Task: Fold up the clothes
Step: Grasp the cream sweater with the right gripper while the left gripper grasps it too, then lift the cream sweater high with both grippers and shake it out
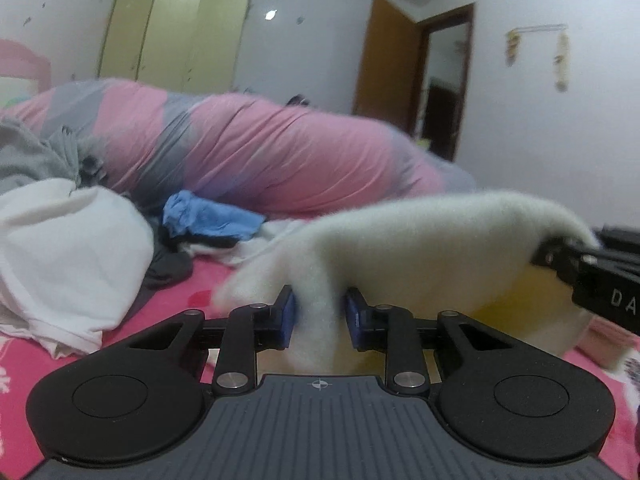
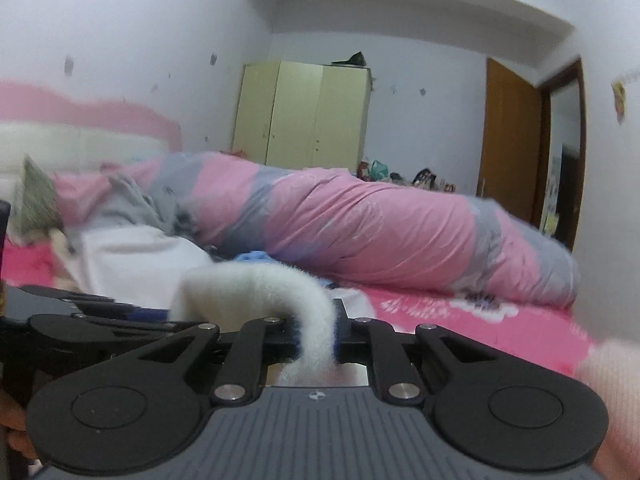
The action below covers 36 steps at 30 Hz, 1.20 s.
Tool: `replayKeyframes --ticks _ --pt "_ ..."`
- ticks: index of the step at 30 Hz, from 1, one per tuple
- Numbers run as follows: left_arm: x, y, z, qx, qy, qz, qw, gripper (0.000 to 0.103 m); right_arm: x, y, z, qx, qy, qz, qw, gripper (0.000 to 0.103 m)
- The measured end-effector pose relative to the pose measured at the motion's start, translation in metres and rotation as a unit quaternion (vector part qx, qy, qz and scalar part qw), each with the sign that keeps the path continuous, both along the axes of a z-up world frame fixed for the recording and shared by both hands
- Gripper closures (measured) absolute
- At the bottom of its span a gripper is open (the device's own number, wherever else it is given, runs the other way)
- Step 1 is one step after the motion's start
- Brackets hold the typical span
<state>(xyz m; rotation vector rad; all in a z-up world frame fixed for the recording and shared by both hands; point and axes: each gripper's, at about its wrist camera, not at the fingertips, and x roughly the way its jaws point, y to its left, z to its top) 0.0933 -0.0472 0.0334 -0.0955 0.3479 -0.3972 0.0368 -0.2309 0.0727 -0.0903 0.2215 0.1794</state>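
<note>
Left gripper (image 1: 319, 316) is clamping a bunched fold of the fluffy white garment (image 1: 420, 240), blue pads pressing in from both sides, jaws nearly closed. Right gripper (image 2: 315, 338) is pinching another stretch of the same fleece, jaws also narrow. In the left view the right gripper is showing at the right edge, gripping the far end of the cloth. Garment is hanging between the two, lifted just above the pink bedsheet (image 1: 168, 300), sagging in the middle.

Handling guess: light, very soft, thick pile, no stiffness, so it is drooping wherever unsupported. Fleece is compressing under the pads, so grip is looking secure, not slippery. Best hold is probably along an edge or corners, pulled taut, rather than mid-panel bunches like these.

Beyond it: white clothes heap (image 1: 68, 256) to the left, blue garment (image 1: 212, 218) and a dark item just behind the fleece, grey cloth (image 1: 28, 160) further back. Rolled pink-and-grey duvet (image 1: 260, 152) is lying across the bed behind those, limiting flat space. Yellow wardrobe (image 1: 176, 40) and brown door (image 1: 384, 64) are at the far wall.
</note>
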Motion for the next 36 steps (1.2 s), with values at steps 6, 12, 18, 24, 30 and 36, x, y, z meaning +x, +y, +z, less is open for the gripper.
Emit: replayKeyframes --ticks 6,12,18,24,30,36 --pt "-0.04 -0.007 -0.023 0.001 0.028 -0.06 0.9978 0.07 -0.058 -0.041 -0.043 0.07 0.083 -0.043 0.993 0.09" --pt "-0.047 -0.027 -0.068 0.058 0.095 -0.11 0.9877 0.066 -0.06 -0.062 -0.104 0.054 0.202 -0.092 0.974 0.087" --pt "-0.052 0.0 -0.064 0.005 0.106 -0.093 0.99 0.052 -0.078 -0.047 -0.085 -0.053 0.174 -0.065 0.981 0.052" --pt "-0.056 0.027 -0.062 -0.041 0.114 -0.075 0.9898 0.051 -0.097 -0.037 -0.058 -0.086 0.119 -0.032 0.989 0.033" --pt "-0.061 0.056 -0.058 -0.072 0.109 -0.042 0.9905 0.05 -0.061 0.01 -0.033 -0.086 0.094 0.025 0.992 0.019" --pt "-0.063 0.089 -0.059 -0.097 0.118 0.009 0.9882 0.05 0.023 0.086 -0.04 -0.14 0.125 0.077 0.979 0.017"
